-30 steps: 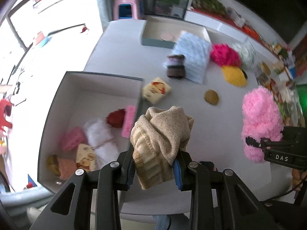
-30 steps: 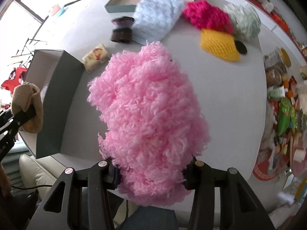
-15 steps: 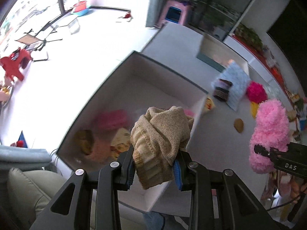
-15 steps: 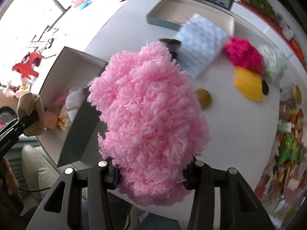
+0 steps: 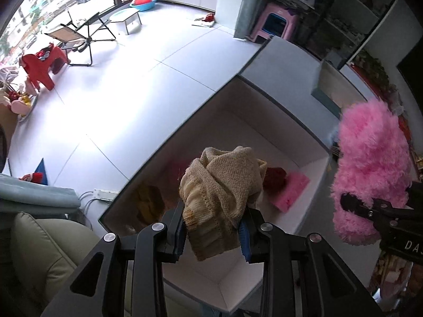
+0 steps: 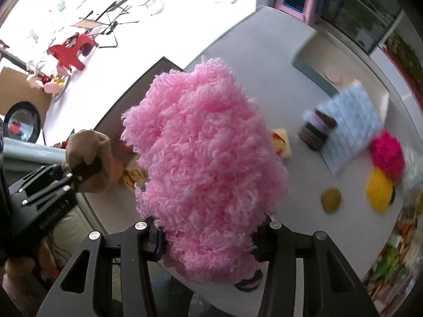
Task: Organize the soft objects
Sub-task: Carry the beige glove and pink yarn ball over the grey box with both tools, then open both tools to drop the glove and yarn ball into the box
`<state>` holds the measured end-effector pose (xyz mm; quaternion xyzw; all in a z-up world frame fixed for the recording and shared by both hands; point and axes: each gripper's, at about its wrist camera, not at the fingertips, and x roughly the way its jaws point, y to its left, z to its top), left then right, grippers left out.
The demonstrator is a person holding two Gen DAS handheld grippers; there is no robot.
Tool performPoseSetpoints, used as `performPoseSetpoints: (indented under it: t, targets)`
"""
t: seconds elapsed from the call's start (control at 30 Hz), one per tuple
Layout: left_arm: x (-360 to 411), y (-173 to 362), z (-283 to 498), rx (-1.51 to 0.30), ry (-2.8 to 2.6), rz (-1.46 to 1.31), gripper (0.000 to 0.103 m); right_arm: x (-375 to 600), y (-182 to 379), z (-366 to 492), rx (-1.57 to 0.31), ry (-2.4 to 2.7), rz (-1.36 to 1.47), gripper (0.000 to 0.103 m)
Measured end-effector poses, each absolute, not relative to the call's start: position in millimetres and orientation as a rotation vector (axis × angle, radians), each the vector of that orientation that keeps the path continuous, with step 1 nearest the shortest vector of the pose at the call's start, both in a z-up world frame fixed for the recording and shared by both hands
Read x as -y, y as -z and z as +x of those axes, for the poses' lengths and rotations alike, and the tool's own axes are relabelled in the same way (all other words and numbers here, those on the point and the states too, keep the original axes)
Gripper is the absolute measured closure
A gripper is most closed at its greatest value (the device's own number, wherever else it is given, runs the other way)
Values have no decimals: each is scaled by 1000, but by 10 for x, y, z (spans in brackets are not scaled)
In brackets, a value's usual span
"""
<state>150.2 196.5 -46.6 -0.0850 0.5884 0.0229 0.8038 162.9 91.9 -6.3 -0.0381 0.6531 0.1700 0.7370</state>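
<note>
1. Left wrist view: a beige knitted item [image 5: 222, 190] is being gripped between the jaws of the left gripper [image 5: 212, 231], which are closed narrowly on its lower part. The item is being held above the open grey box [image 5: 277, 100], over its near end. A dark red soft item [image 5: 275, 178] and a pink block [image 5: 290, 189] are lying inside the box at 1 o'clock from the knit. At 3 o'clock, the fluffy pink item [image 5: 370, 169] is being carried by the right gripper [image 5: 351, 203].

2. Right wrist view: the fluffy pink item [image 6: 203, 163] is being clamped in the right gripper [image 6: 208, 240], its jaws spread wide around the bulk. At 9 o'clock, the left gripper [image 6: 79, 170] is holding the beige knitted item [image 6: 87, 155]. On the table [image 6: 264, 60] at 3 o'clock, a light blue cloth [image 6: 351, 121], a magenta item [image 6: 387, 152] and a yellow item [image 6: 379, 189] are lying.
</note>
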Motion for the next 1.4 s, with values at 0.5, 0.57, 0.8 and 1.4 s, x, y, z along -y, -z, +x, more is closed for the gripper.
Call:
performPoseSetpoints:
  t: [0.5,0.57,0.8,1.4]
  targets:
    - [-2095,742,1648,-1306,-124,-199,69,-1468,386,2029,-1509,-416,-128,52]
    - [-2096,761,1641,-1314,-125,-198,69,-1463,415,2058,-1514,-417,-131,52]
    - [-2032,797,1655,-1337,-121,-187,69,-1527,457,2087,-1530,-412,-147,52]
    - [-1996,846,1652,-1367,-112,-165,69,-1625,555,2113,-1554,-411,-158,51]
